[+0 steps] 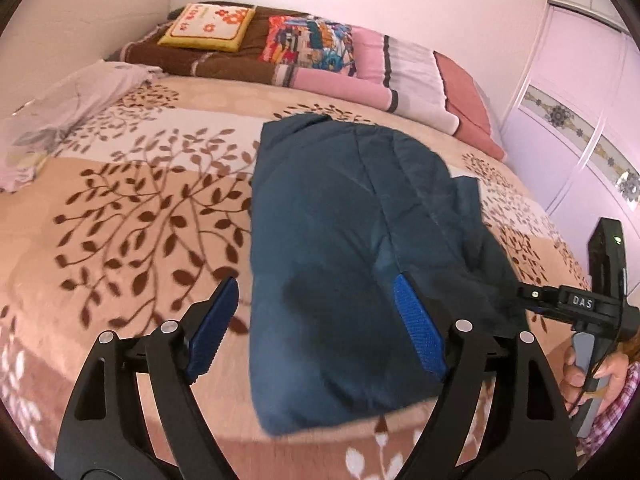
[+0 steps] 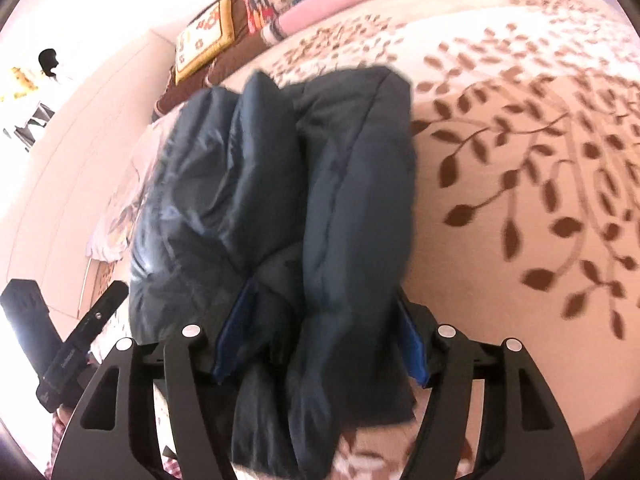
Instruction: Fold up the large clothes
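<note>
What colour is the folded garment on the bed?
Dark teal-blue, plain; the garment shows best in the left wrist view.

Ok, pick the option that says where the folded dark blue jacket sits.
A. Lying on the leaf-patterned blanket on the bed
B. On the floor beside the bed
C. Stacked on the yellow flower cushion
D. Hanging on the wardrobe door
A: the folded dark blue jacket lies flat on the leaf-patterned blanket, well short of the yellow flower cushion by the headboard.
</note>
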`<state>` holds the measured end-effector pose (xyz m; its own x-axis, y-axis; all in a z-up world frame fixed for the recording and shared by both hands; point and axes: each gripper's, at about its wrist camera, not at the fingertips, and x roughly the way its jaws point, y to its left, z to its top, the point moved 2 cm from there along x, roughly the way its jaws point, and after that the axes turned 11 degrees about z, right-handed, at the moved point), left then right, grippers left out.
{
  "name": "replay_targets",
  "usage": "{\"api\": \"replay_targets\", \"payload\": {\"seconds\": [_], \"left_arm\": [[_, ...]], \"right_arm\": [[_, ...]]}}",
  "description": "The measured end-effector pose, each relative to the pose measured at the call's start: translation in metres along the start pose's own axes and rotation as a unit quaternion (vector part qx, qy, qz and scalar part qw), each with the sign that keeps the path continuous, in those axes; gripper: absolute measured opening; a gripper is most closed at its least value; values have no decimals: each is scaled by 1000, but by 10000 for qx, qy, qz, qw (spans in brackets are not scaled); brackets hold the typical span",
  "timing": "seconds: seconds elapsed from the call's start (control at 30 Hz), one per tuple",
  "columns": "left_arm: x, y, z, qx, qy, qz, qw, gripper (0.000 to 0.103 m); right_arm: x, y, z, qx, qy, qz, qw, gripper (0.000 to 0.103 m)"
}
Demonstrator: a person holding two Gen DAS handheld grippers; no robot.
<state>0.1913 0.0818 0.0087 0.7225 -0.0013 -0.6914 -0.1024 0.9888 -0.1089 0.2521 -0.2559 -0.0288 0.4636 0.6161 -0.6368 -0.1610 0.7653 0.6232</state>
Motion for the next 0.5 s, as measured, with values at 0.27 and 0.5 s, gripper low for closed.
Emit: {"api": "replay_targets", "payload": {"seconds": [0.27, 0.5], "left_arm": [[-62, -3, -39, 69, 102, 335, 9994, 80], [-95, -6, -88, 3, 493, 528, 9974, 80]], "right_arm": [[-56, 38, -68, -873, -132, -722, 9935, 66], [-52, 71, -129, -1052, 24, -828, 9910, 66]]}}
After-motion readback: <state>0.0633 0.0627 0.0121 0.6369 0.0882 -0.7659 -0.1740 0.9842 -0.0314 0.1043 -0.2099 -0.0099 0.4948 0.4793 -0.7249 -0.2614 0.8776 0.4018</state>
